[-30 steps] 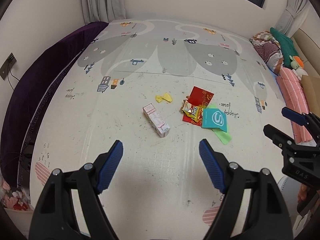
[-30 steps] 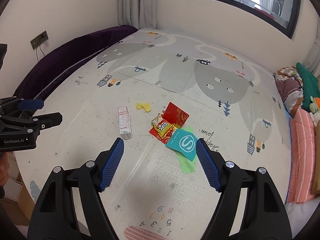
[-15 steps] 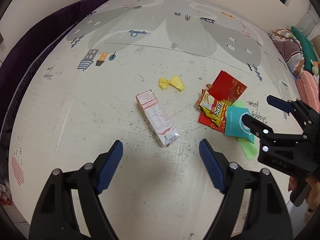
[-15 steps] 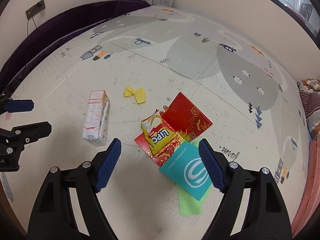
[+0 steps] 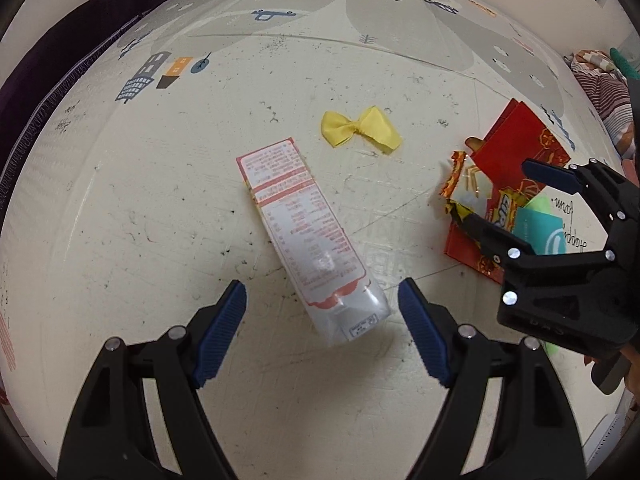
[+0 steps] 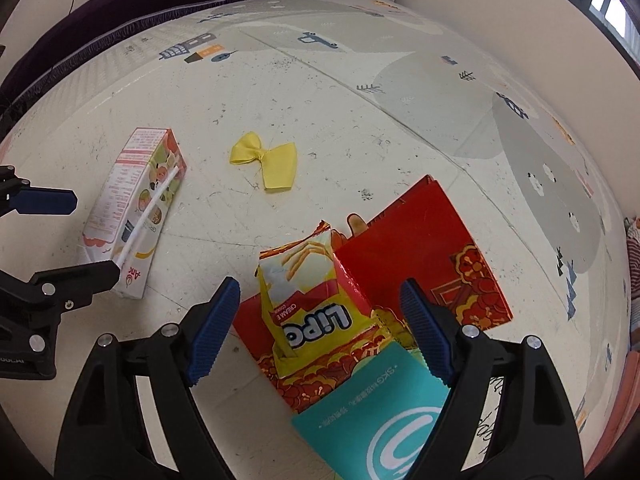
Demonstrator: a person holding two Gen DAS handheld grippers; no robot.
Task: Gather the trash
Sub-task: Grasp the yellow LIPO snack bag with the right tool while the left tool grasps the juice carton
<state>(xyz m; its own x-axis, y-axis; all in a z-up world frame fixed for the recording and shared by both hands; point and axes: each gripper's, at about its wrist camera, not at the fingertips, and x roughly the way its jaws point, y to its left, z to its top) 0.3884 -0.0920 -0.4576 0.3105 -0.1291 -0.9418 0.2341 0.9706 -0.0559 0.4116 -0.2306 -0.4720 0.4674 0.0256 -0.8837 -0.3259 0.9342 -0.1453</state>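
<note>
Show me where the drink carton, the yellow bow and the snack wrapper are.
drink carton [image 5: 308,236], left wrist view, middle of its printed top face.
yellow bow [image 5: 361,131], left wrist view, centre knot.
snack wrapper [image 6: 308,304], right wrist view, middle of its yellow front.

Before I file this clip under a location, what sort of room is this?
Probably a home playroom or bedroom: a printed play mat covers the floor, a purple cushion lines the wall, and striped bedding sits at the edge.
</note>
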